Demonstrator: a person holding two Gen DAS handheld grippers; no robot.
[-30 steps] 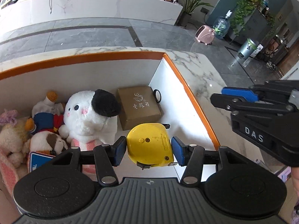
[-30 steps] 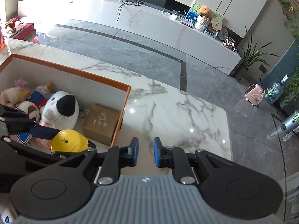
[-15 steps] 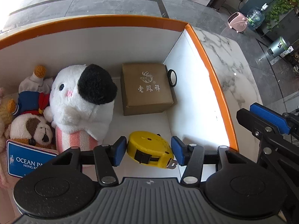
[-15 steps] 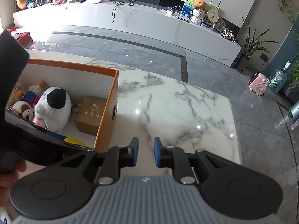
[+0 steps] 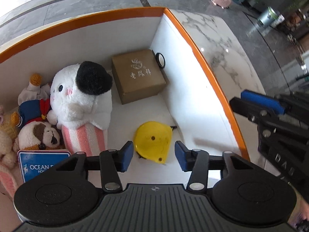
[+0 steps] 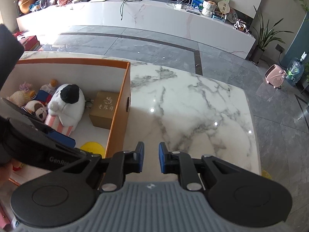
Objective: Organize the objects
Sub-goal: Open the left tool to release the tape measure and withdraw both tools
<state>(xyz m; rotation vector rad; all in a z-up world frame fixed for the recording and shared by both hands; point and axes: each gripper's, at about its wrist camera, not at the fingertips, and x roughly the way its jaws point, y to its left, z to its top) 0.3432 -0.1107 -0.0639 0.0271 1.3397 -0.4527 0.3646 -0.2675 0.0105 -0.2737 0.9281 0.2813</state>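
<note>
Left wrist view looks steeply down into the orange-rimmed box [image 5: 202, 58]. The yellow tape measure [image 5: 153, 142] lies flat on the white floor of the box, near its right wall. The left gripper [image 5: 154, 155] hangs just over it; jaws are closing, pads clear of the tape measure on both sides, nothing pinched. Only this view gives the tape measure whole, plus a small black ring [image 5: 160, 60] against the wall beside the brown cardboard box [image 5: 138, 76], and a blue "OCEAN" card [image 5: 43, 165] in front of the brown-and-white plush dog [image 5: 38, 135]. The white plush with a black ear [image 5: 83, 94] sits left of the cardboard box.

Right wrist view shows the same box from outside: orange outer wall, and just a yellow sliver of the tape measure [image 6: 92, 147] past the left gripper's body. Only here does the bare marble tabletop [image 6: 193, 104] spread out to the right. The right gripper [image 6: 151, 159] hovers above it outside the box, jaws drawn nearly together with nothing between them.
</note>
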